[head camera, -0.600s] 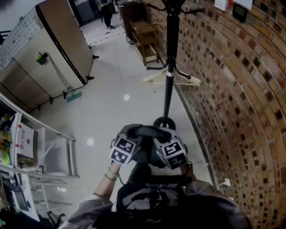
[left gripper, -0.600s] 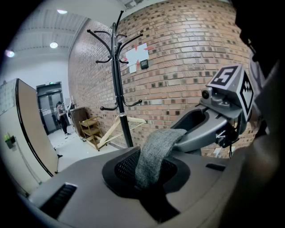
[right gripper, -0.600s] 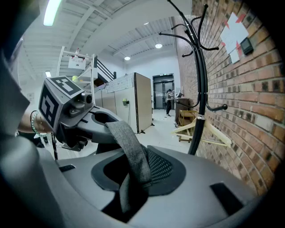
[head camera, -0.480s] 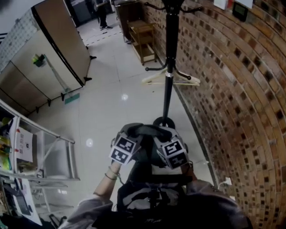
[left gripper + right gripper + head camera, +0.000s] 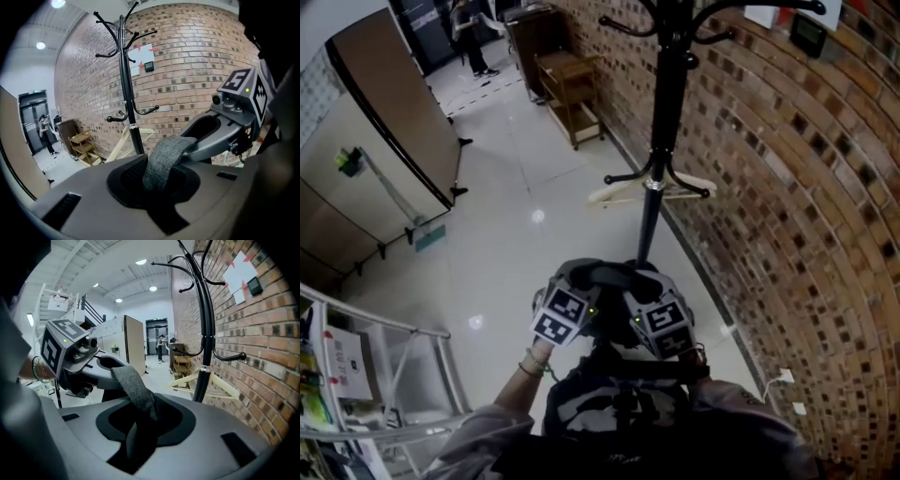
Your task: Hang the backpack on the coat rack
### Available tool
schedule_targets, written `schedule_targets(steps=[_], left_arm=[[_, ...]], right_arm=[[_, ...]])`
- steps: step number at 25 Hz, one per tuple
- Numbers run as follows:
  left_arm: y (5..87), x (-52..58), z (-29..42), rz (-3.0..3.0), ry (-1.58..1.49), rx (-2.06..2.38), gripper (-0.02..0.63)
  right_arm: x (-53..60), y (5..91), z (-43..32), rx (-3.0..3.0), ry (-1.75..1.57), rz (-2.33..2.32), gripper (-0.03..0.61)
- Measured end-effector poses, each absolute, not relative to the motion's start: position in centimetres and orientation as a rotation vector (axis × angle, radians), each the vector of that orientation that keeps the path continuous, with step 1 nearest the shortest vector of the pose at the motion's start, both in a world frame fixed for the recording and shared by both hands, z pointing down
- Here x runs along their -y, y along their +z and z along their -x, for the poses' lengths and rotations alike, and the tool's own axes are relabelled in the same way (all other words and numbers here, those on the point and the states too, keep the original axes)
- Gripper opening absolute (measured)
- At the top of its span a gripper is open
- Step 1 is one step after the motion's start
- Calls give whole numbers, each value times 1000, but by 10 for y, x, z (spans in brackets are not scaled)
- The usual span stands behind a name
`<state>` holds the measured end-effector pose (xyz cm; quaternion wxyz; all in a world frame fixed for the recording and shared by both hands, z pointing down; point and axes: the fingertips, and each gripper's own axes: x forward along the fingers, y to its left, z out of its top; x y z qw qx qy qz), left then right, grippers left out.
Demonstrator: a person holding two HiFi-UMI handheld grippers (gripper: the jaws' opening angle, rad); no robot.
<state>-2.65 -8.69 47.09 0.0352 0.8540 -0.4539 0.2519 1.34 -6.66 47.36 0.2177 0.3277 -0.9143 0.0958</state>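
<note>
The black coat rack (image 5: 661, 141) stands straight ahead by the brick wall, with curved hooks at its top (image 5: 123, 28) and at mid height (image 5: 220, 355). My left gripper (image 5: 579, 281) and right gripper (image 5: 639, 283) are held side by side just before its pole. Both are shut on the backpack's grey woven top loop (image 5: 164, 157), which arches from one pair of jaws to the other (image 5: 133, 387). The dark backpack (image 5: 614, 412) hangs below them against the person's body. The rack's base is hidden behind the grippers.
A wooden hanger (image 5: 652, 187) hangs on the rack's lower hooks. The brick wall (image 5: 806, 206) runs along the right. A wooden shelf (image 5: 572, 94) stands farther back. A brown partition (image 5: 394, 112) and a metal frame (image 5: 394, 333) are at the left. A person (image 5: 473, 37) stands far off.
The rack has come closer and taller in the head view, and its base has slipped behind the grippers. Both grippers keep their hold on the loop.
</note>
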Motion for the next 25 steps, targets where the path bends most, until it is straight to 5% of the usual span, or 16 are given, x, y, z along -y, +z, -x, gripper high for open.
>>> schedule_targets(steps=[25], left_arm=[[425, 237, 82, -2905, 833, 1193, 57]], right_arm=[[203, 424, 51, 2480, 313, -1266, 117]])
